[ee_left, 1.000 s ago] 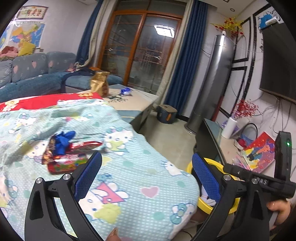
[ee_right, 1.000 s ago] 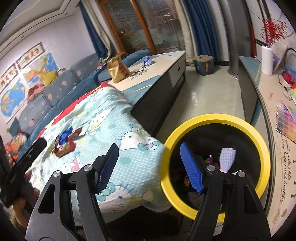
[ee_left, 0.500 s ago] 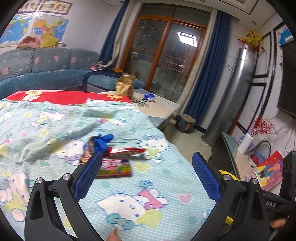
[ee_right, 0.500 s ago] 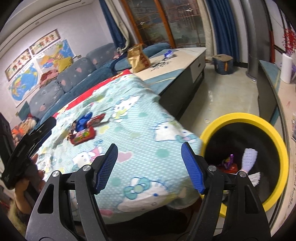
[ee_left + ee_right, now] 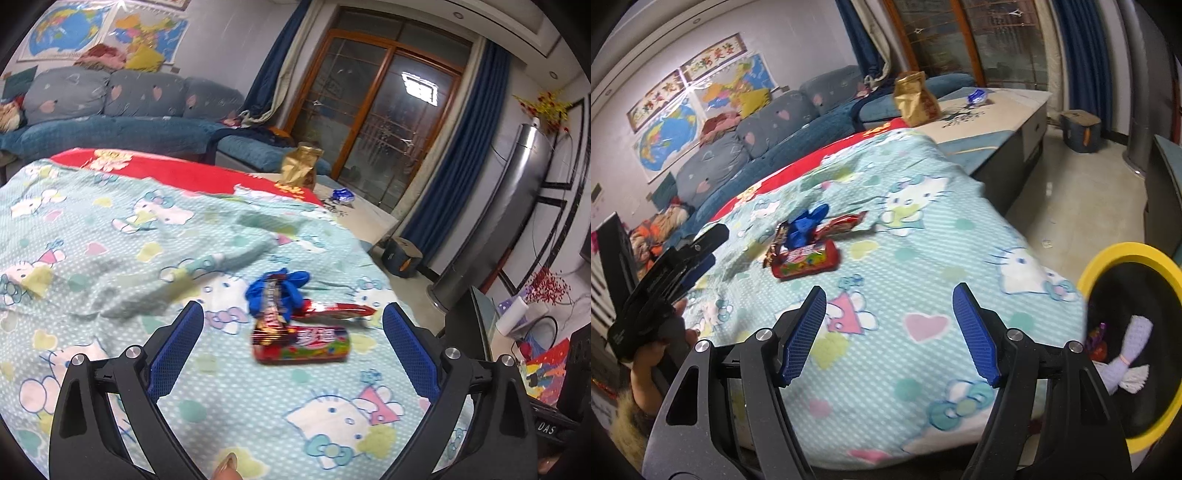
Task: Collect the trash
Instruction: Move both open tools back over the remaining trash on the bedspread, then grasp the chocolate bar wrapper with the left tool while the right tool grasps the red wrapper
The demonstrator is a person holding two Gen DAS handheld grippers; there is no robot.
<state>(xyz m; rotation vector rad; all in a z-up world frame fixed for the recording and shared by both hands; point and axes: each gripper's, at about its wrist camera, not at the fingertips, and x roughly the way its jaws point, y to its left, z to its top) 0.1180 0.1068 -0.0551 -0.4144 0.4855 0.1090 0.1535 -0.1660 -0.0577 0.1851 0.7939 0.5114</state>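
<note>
Since one second ago, both views have swung from the yellow-rimmed black trash bin [image 5: 1126, 254] toward the trash pile, which now lies ahead of the left tongs [image 5: 291, 332] and between their spread, empty blue pads [image 5: 177, 347]. Right tongs [image 5: 890, 332] likewise stand released, holding nothing, above the near edge of the pale-blue cartoon-cat bedsheet [image 5: 110, 236]. On the sheet lies a cluster of touching items: a crumpled blue plastic wrapper [image 5: 286, 290], a narrow brown-and-red candy-bar wrapper [image 5: 271, 314] laid across it, a long glossy red foil wrapper [image 5: 336, 309] extending to the right, and a red cylindrical candy tube with multicoloured print [image 5: 301, 345] nearest the camera. Seen from the right wrist, the bin stands on the floor beside the bed, well apart from the pile, containing a lavender knitted item [image 5: 1134, 343].
</note>
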